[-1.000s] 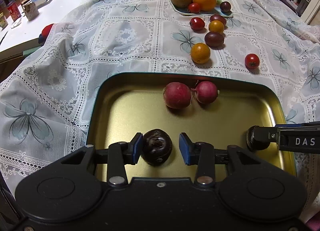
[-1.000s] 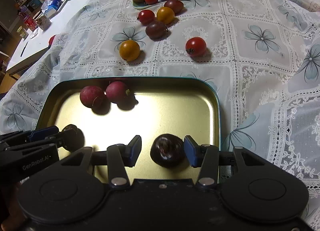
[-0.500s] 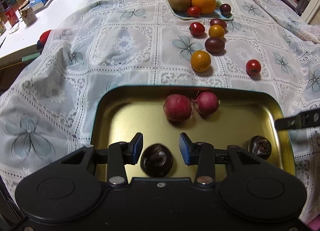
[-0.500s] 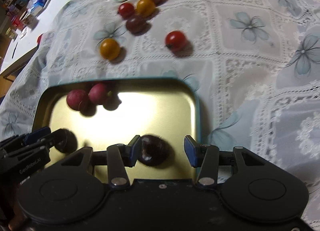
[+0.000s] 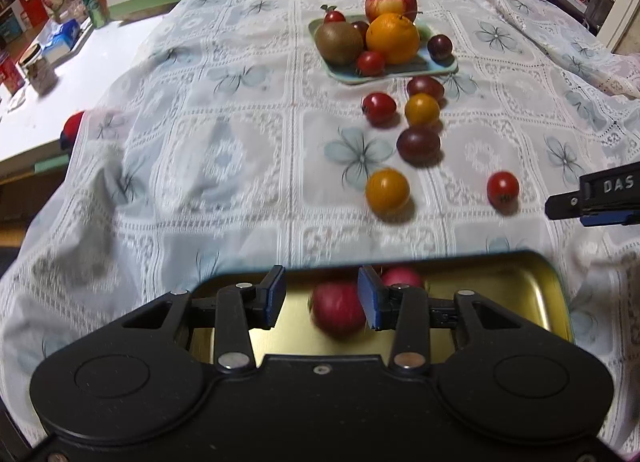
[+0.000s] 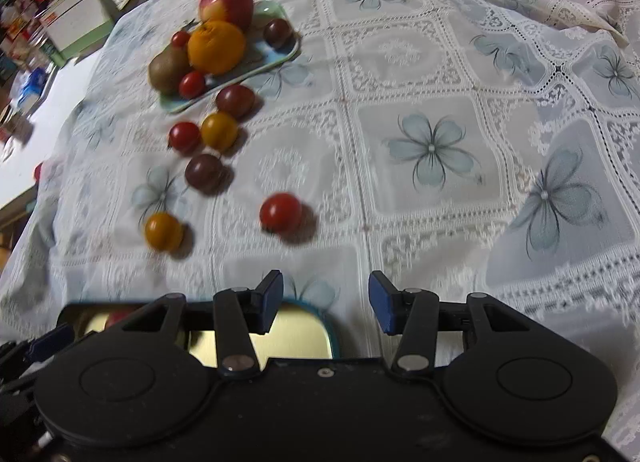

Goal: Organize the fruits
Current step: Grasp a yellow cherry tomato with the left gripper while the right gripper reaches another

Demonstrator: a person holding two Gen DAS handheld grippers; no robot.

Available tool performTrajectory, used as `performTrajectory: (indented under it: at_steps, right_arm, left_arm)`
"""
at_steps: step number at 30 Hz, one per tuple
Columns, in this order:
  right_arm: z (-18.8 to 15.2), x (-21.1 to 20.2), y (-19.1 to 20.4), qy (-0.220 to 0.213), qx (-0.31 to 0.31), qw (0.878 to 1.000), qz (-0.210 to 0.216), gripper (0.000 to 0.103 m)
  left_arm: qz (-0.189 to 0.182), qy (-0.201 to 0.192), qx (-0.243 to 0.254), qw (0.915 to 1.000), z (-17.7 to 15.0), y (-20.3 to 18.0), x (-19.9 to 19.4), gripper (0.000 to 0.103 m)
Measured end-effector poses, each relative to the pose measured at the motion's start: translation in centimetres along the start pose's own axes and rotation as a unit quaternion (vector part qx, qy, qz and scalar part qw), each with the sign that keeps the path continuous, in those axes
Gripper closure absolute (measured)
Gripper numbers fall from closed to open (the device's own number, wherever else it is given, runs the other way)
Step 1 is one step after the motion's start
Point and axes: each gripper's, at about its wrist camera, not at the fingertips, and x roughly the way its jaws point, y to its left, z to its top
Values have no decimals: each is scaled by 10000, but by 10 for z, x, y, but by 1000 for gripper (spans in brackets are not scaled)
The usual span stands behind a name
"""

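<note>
My left gripper [image 5: 321,298] is open and empty above the far part of the gold tin tray [image 5: 520,278], where two red radish-like fruits [image 5: 338,312] lie. My right gripper [image 6: 325,298] is open and empty over the cloth just past the tray's right corner [image 6: 320,322]; its finger shows at the right edge of the left wrist view [image 5: 596,195]. Loose on the cloth lie a red tomato [image 6: 281,212], an orange tomato [image 6: 163,230], a dark plum [image 6: 205,171] and several more small fruits.
A pale green dish [image 5: 400,69] at the back holds an apple [image 5: 391,1], an orange [image 5: 393,37], a kiwi [image 5: 339,41] and small fruits. The lace cloth [image 6: 432,141] covers the table. Boxes and a can [image 5: 96,7] stand far left.
Both grippers let go of their dark fruits in the tray, then lifted and tilted forward toward the loose fruits. The dark fruits are now hidden under the grippers.
</note>
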Motion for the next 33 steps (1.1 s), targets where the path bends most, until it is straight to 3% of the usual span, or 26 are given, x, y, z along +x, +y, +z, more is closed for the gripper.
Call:
performTrajectory:
  at_steps: [7,13,19,29,33]
  right_arm:
    - [19,17,19,-210,-143,9997,39,53]
    - [39,26,29,-349,0,9994,-2,53]
    - [54,32,27,-338,163,9992,132,53]
    - [56,42,20,-240,319,9991,123,53]
    - [58,44,18,-240,372,9990,93,53]
  left_arm:
    - [61,59,168,9998,27,-14,23,54]
    - [-244,85,262,9993,46,-31,45,53]
    - [-448,358,140,9983,58,-39,69,53]
    - [-127,544,239,9982,63,-54,97,54]
    - [-165,487,215,9984,64,-52,93,58]
